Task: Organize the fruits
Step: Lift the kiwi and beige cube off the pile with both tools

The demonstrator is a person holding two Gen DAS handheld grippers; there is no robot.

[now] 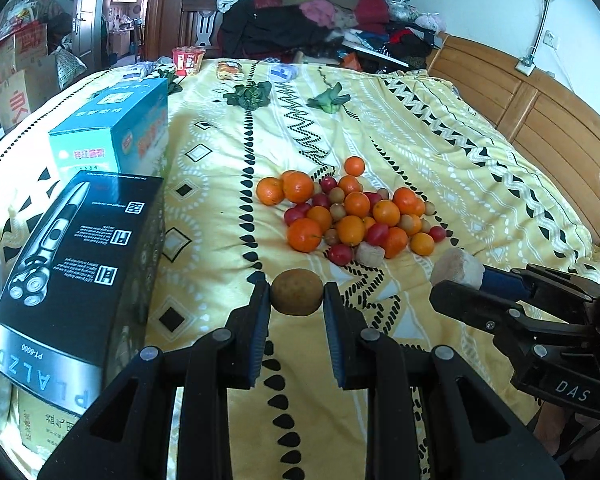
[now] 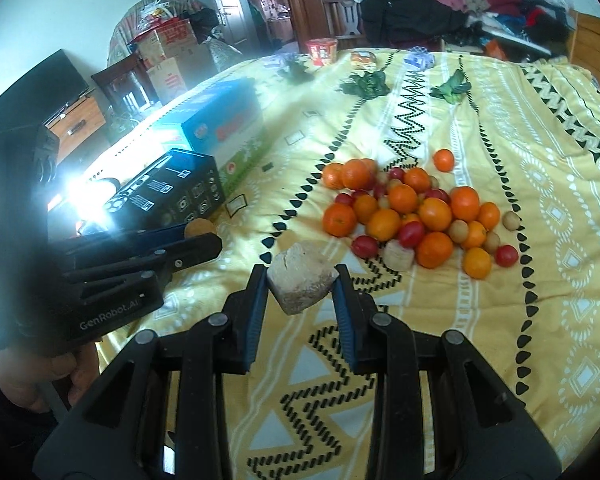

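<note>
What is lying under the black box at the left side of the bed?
Under the black box a yellowish printed package shows at the near edge. The box covers the rest of it, so its size and contents cannot be seen.

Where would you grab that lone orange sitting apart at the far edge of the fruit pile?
Probably around its middle, coming down from above. The lone orange is round with no handle, and it sits clear of the pile on the bedspread, so fingers could drop on either side. Both grippers are full now.
</note>
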